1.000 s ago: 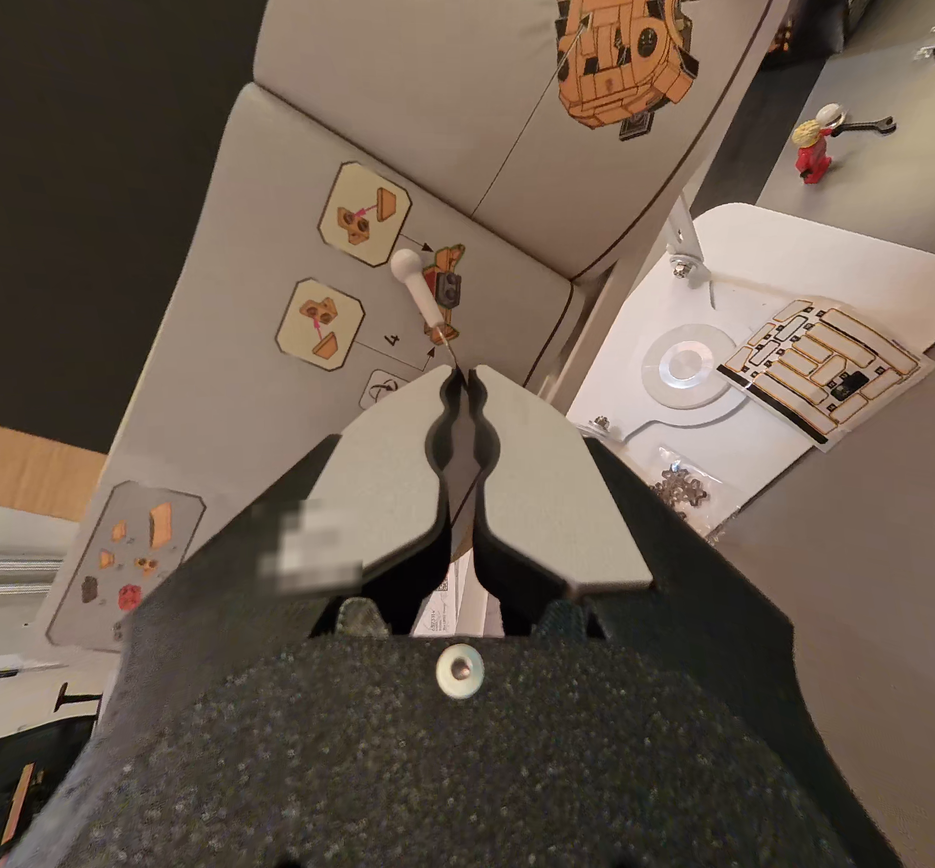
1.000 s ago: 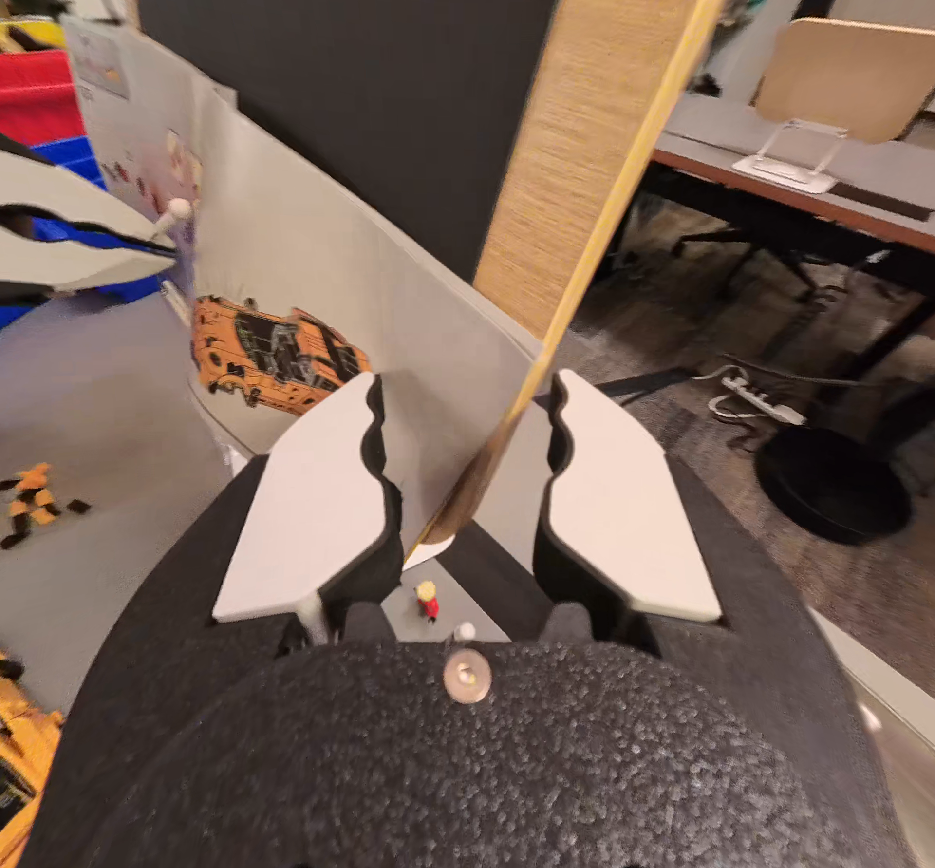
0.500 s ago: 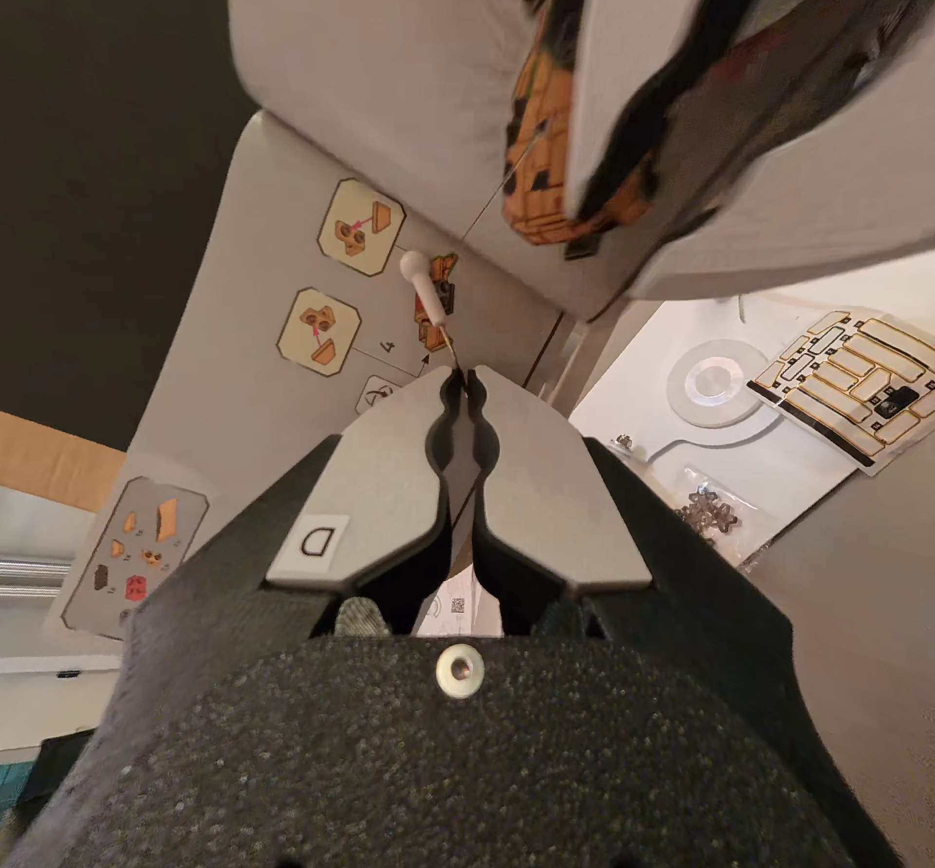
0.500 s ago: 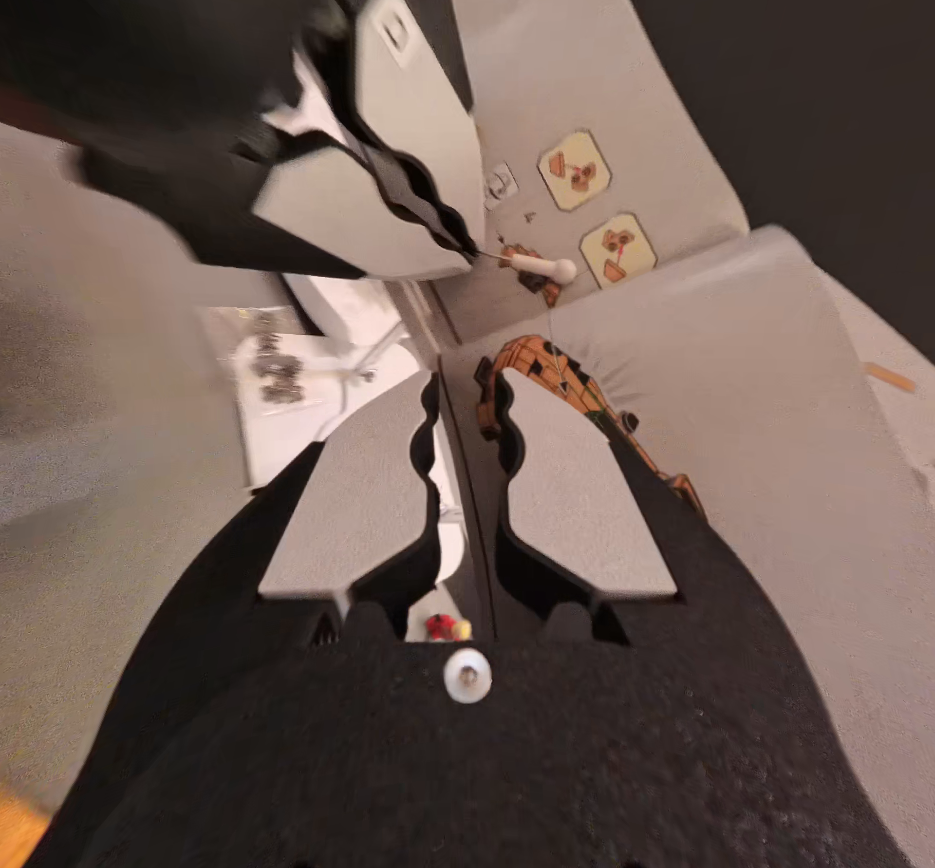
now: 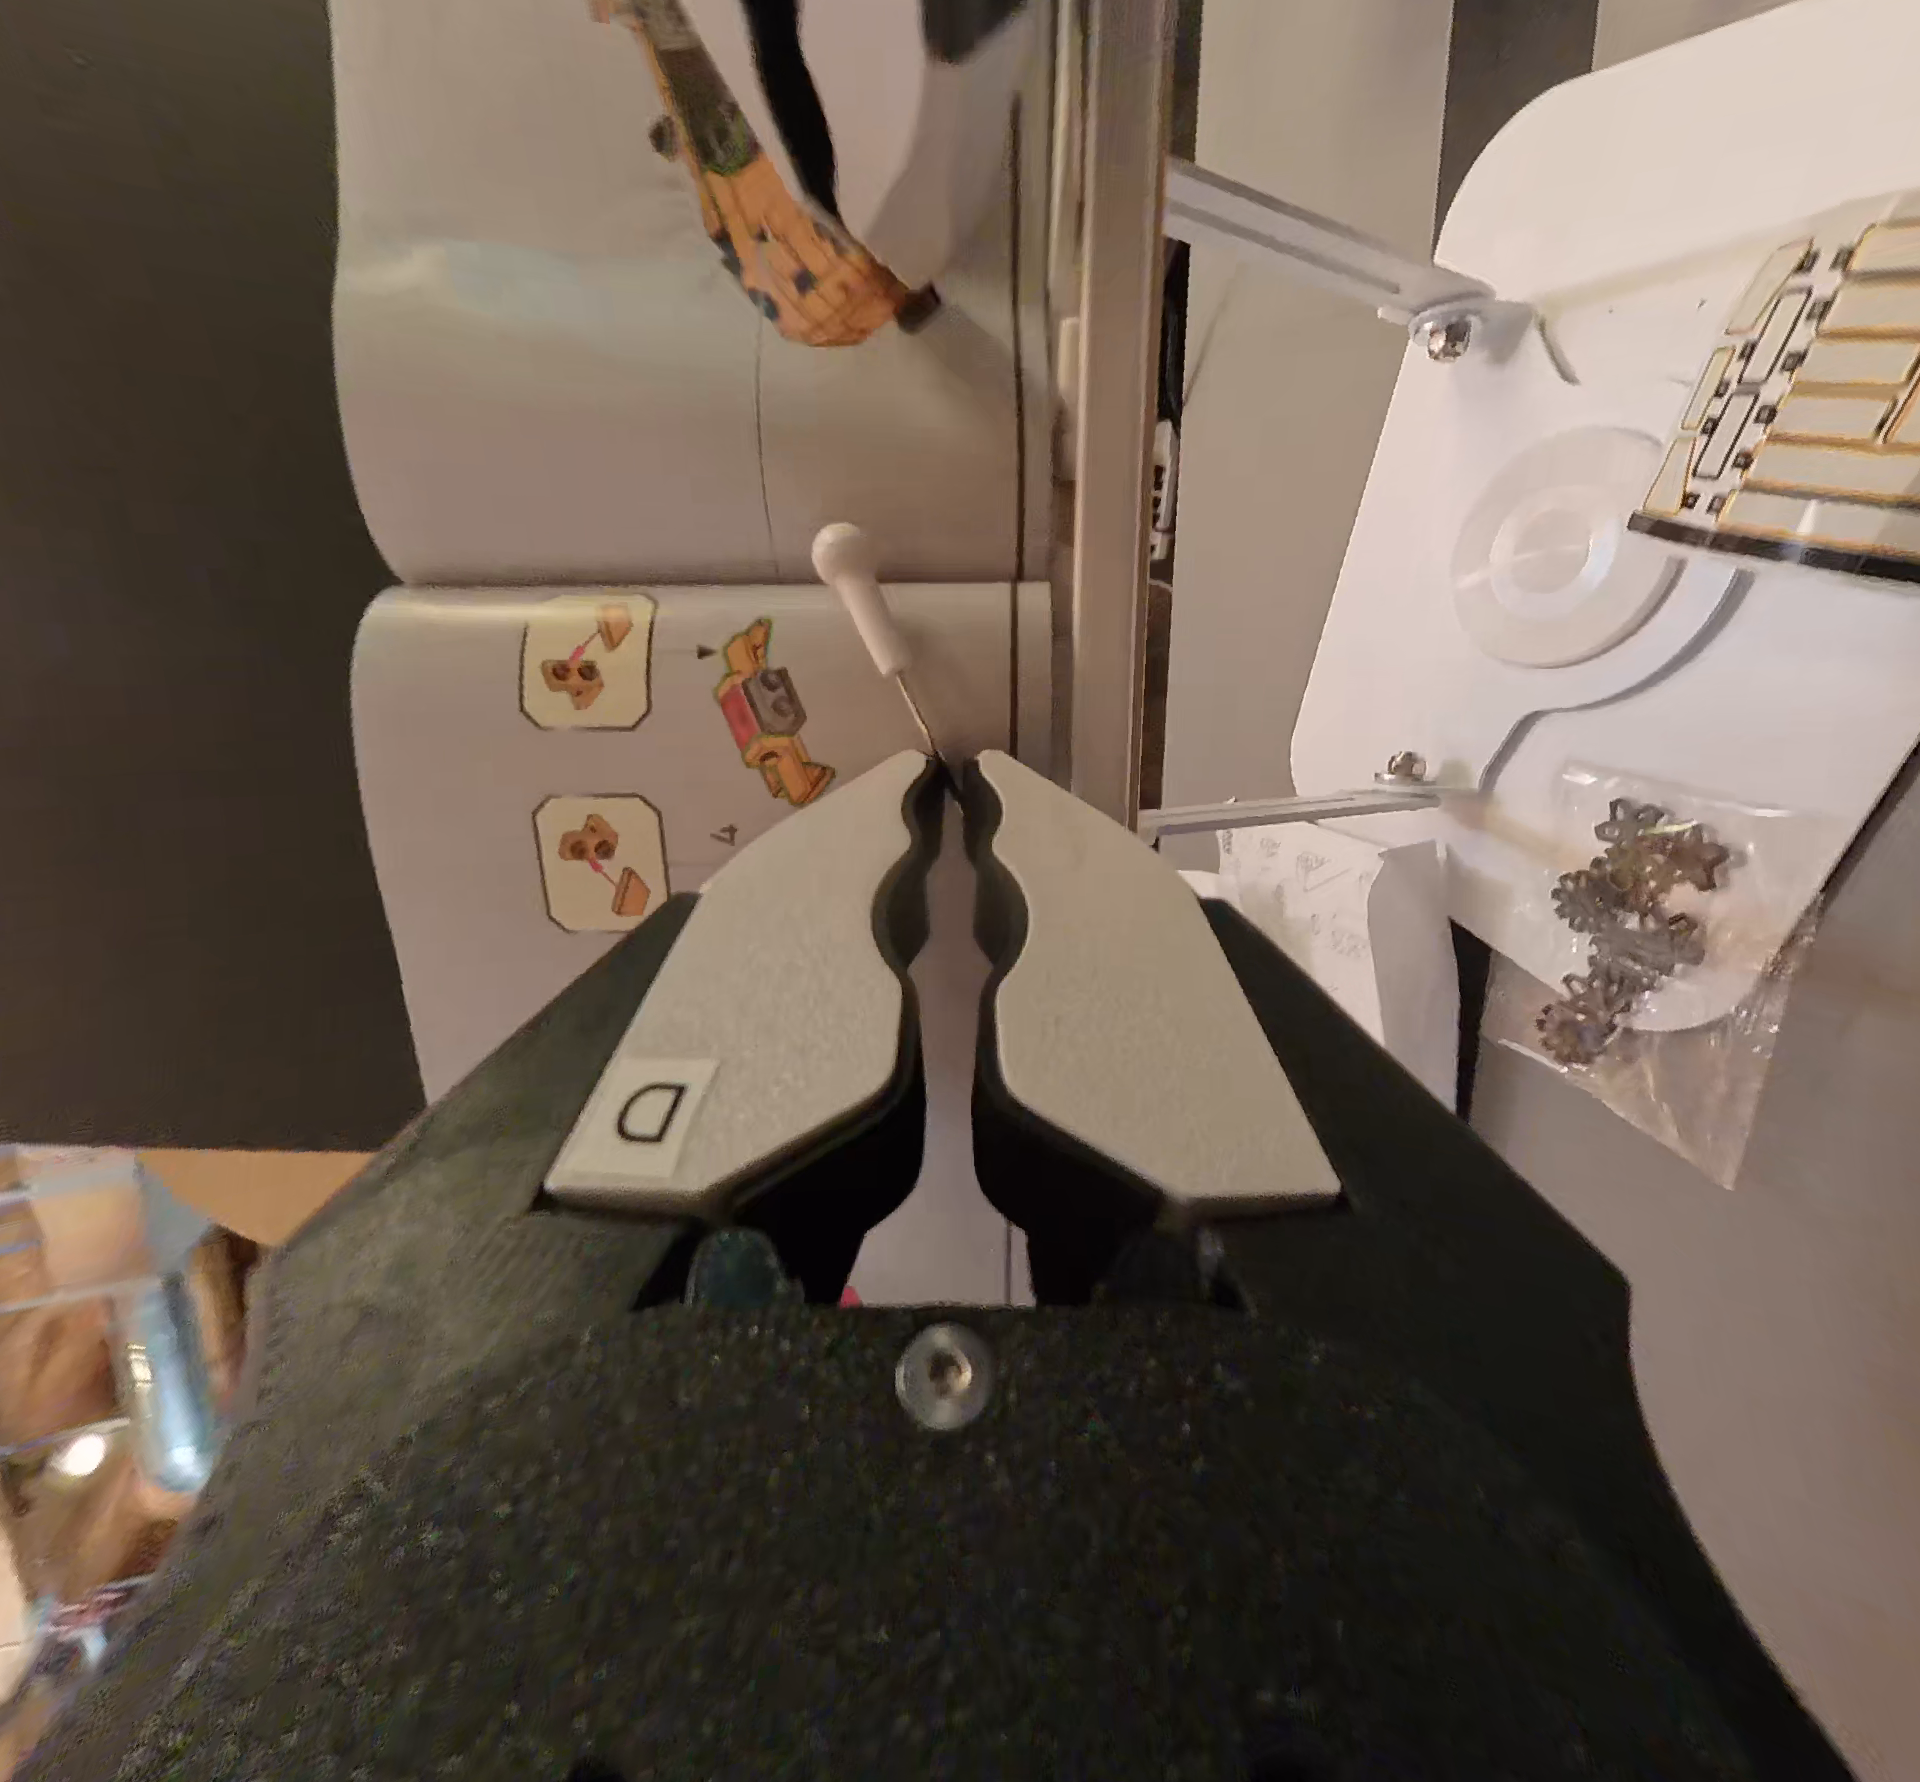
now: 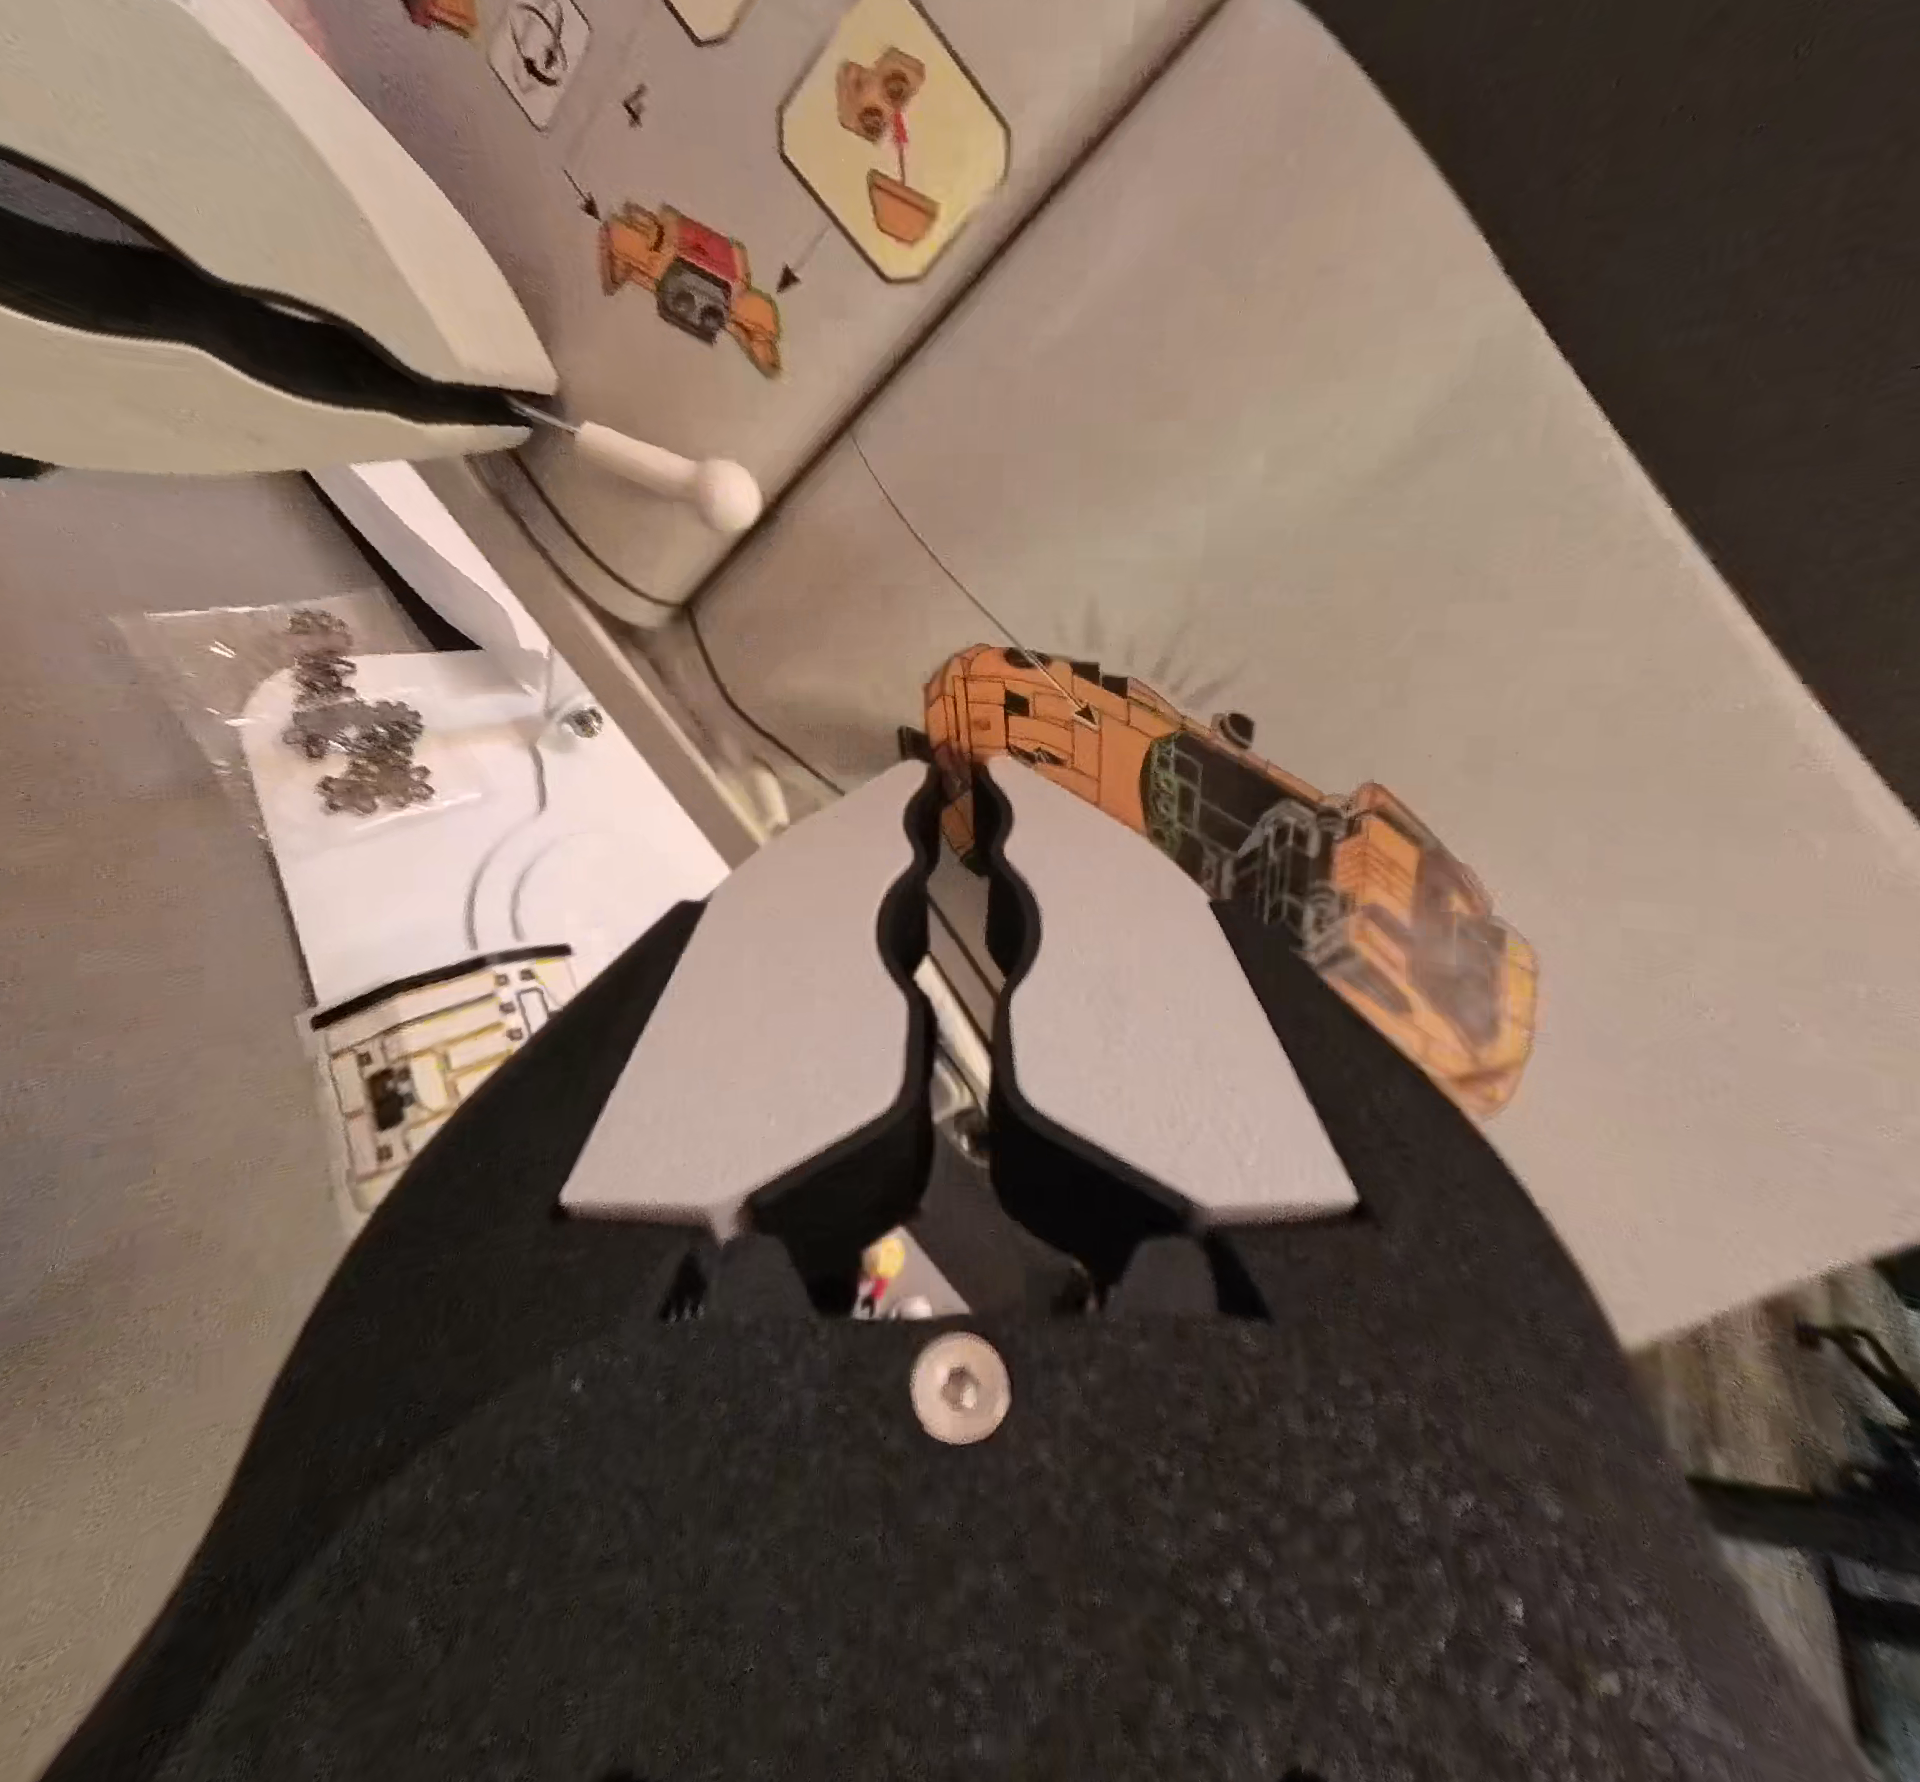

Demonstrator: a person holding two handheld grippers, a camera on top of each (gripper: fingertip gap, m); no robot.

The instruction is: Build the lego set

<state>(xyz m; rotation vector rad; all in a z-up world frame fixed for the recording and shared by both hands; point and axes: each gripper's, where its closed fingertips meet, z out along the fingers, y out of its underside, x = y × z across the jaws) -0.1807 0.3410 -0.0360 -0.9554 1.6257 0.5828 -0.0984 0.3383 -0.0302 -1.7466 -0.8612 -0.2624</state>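
Grey-padded, the left gripper (image 5: 951,776) pinches the thin metal shaft of a white-handled pin (image 5: 864,600) at its tips, likely as a pointer for the manual (image 5: 644,756) behind it, mid-frame. The right gripper (image 6: 956,782) is nearly closed; whether it grips the manual's page edge I cannot tell. Far right: a bag of small dark parts (image 5: 1631,943) and a sticker sheet (image 5: 1808,402) on a white stand (image 5: 1455,589).

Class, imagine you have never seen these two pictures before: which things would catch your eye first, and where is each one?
First, the left tongs pinching a white-handled pin by its thin metal end, in front of the open instruction booklet. Next, the orange car drawing on the booklet page just beyond the right tongs. At the side lies a clear bag of small dark parts.
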